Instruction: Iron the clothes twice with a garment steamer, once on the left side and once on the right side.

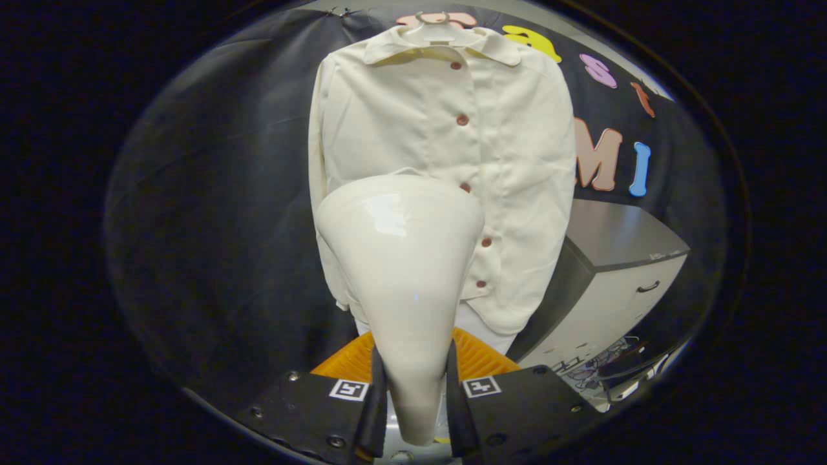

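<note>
A cream button-up shirt (517, 148) with reddish buttons hangs on a white hanger (438, 29) against the black booth wall. My gripper (413, 400) is shut on the handle of a glossy cream garment steamer (400, 258), both fingers pressing its narrow lower end. The steamer's wide head points forward and covers the lower left part of the shirt front, left of the button row. I cannot tell whether the head touches the cloth.
A white cabinet with a grey top (614, 284) and a dark drawer handle stands right of the shirt. An orange ribbed object (478, 358) lies low behind the fingers. The black cloth wall (226, 213) spreads left of the shirt.
</note>
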Tool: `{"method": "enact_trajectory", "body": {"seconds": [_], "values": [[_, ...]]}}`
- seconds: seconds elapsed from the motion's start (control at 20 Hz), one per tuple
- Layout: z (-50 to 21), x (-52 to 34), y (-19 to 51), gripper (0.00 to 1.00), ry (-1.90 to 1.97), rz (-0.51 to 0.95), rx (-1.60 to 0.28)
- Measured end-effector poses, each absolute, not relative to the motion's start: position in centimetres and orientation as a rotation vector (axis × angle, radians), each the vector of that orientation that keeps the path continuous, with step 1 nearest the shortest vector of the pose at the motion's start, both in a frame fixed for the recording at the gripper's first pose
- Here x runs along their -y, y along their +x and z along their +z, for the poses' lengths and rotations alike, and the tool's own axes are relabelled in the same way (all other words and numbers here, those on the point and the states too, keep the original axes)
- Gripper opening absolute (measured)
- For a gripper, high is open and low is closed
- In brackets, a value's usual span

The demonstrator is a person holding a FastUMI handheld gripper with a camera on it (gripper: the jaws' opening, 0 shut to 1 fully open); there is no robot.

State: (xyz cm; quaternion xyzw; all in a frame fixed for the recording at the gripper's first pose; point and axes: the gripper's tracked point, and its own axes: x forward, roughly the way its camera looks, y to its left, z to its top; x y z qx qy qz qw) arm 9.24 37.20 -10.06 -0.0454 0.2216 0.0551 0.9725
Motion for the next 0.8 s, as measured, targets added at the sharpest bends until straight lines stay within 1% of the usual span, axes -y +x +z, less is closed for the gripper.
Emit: {"method": "enact_trajectory", "body": {"seconds": [0.3, 0.8], "values": [[-1.1, -32.8, 7.5, 0.38, -0.037, 0.086, -0.369], [12.1, -28.3, 11.9, 0.38, 0.047, 0.079, -0.193]]}}
